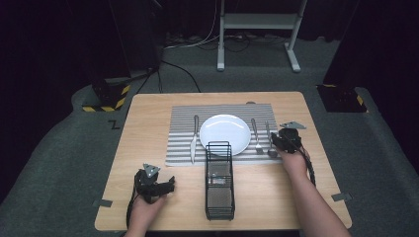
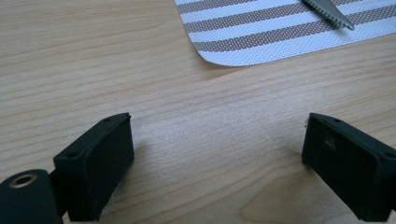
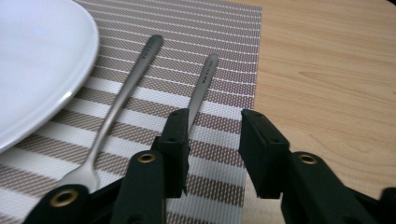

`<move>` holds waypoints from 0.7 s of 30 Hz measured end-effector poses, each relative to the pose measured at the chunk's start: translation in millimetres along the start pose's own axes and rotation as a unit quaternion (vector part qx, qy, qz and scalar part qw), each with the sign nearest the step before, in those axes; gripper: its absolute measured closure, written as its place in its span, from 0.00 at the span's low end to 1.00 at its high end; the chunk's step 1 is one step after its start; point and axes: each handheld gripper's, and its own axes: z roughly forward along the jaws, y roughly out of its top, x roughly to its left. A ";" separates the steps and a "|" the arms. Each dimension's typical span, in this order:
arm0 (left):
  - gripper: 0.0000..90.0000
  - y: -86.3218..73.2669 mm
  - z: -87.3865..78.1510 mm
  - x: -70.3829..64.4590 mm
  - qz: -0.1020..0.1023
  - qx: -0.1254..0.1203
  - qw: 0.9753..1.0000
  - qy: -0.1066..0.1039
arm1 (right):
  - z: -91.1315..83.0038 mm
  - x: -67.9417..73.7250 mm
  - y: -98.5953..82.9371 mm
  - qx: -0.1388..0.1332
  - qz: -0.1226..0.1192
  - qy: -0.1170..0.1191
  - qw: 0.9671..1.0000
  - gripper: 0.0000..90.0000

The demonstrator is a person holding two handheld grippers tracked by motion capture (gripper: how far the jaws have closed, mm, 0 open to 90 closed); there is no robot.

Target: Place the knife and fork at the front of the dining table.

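Observation:
A white plate sits on a striped placemat, with a knife to its left and a fork and a spoon to its right. My right gripper hovers low over the placemat's right edge, open, with nothing between its fingers. The spoon's handle runs behind its left finger, and the fork and the plate lie further left. My left gripper is wide open over bare wood, short of the placemat's corner and the knife tip.
A long black wire basket stands on the table in front of the plate, between my two hands. Beyond the table are grey carpet, a white metal stand and black-and-yellow striped bases.

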 end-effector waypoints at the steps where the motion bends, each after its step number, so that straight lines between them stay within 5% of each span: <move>1: 0.10 0.0 0.0 0.0 0.000 0.000 1.000 0.000 | -4.4 0.3 -0.9 -0.004 0.002 0.003 1.000 0.66; 6: 0.10 0.0 0.0 0.0 0.000 0.000 1.000 0.000 | -31.7 4.7 -14.7 -0.025 0.006 0.015 1.000 0.51; 12: 0.10 0.0 0.0 0.1 0.001 0.000 1.000 0.000 | -70.7 5.1 -52.1 -0.032 0.015 0.016 0.999 0.36; 21: 0.10 0.0 -0.1 0.2 0.001 0.000 1.000 -0.001 | -109.1 1.9 -100.9 0.024 -0.010 0.006 1.000 0.24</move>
